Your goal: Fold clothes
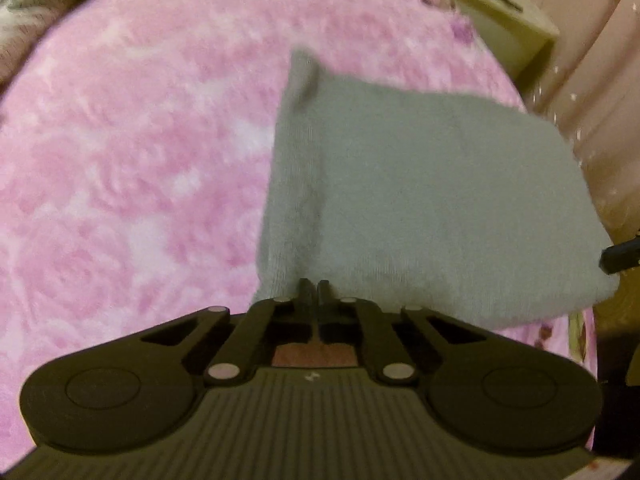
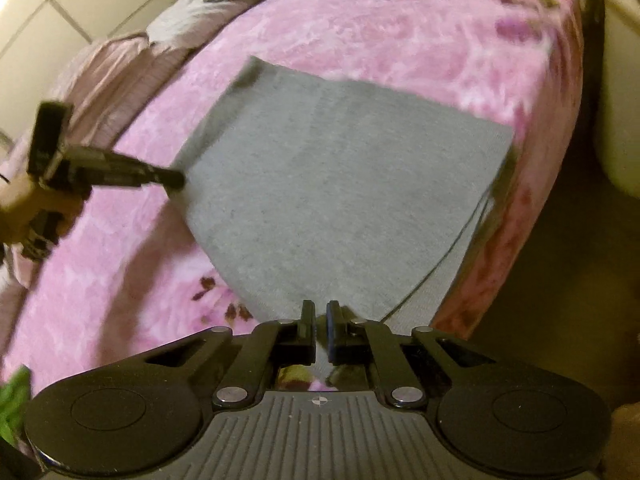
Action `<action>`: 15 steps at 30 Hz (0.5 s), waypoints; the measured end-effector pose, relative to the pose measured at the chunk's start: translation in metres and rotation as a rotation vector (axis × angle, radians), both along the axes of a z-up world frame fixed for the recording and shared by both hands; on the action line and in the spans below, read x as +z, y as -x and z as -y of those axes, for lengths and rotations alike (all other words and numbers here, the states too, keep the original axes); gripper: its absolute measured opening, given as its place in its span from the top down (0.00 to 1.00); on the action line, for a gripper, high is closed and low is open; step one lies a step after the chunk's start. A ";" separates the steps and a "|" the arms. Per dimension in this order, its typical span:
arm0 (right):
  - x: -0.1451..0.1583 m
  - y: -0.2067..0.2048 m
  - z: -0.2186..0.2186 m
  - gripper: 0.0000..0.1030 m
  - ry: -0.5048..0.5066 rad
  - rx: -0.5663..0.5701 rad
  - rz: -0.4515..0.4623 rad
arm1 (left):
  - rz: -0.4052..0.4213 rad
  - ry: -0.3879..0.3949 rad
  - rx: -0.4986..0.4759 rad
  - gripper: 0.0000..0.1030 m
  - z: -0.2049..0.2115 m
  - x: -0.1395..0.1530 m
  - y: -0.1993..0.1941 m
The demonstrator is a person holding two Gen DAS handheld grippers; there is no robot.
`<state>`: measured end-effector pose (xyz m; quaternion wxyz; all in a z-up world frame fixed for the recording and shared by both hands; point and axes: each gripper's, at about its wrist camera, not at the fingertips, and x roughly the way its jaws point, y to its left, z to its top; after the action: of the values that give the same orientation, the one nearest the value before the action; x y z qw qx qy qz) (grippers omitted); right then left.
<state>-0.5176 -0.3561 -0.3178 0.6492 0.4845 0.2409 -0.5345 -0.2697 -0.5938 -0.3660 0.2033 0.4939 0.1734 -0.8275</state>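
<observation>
Bed cover: a fluffy pink blanket with a paler rose pattern (image 1: 132, 168) fills most of both wrist views and carries everything else; in the right wrist view its edge drops away at the right side.
Garment: a grey knit piece of clothing (image 2: 340, 184), folded into a flat panel, lies on the pink blanket near that right edge; a second layer shows under its lower right border, and its far left corner curls up slightly.
Other bedding: a pale pink ribbed cloth (image 2: 116, 76) lies bunched beyond the blanket at the upper left of the right wrist view, well apart from the grey garment.
Left gripper (image 1: 313, 286): black, two-fingered, jaws pinched together on the near edge of the grey garment; the right wrist view shows its tip meeting the garment's left edge.
Right gripper (image 2: 320, 312): black, jaws drawn close with the garment's near point running between them, clamped on the cloth.
Green scrap: a bright green bit of fabric (image 2: 14, 396) sits at the lower left border, too cropped to identify.
</observation>
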 end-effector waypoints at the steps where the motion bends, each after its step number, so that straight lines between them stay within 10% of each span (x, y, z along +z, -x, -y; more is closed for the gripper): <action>1: 0.006 -0.001 0.002 0.92 0.009 0.017 -0.010 | -0.006 0.011 0.016 0.96 0.000 0.003 -0.003; 10: -0.029 0.000 0.064 0.84 -0.098 0.084 -0.012 | -0.039 -0.023 0.090 0.97 0.017 -0.024 0.001; 15: 0.002 -0.009 0.092 0.83 0.013 0.164 -0.046 | -0.081 -0.003 0.130 0.95 0.018 -0.002 0.000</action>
<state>-0.5090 -0.4478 -0.3159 0.6884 0.4465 0.2910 -0.4920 -0.2697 -0.6116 -0.3680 0.2489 0.4479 0.2144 -0.8315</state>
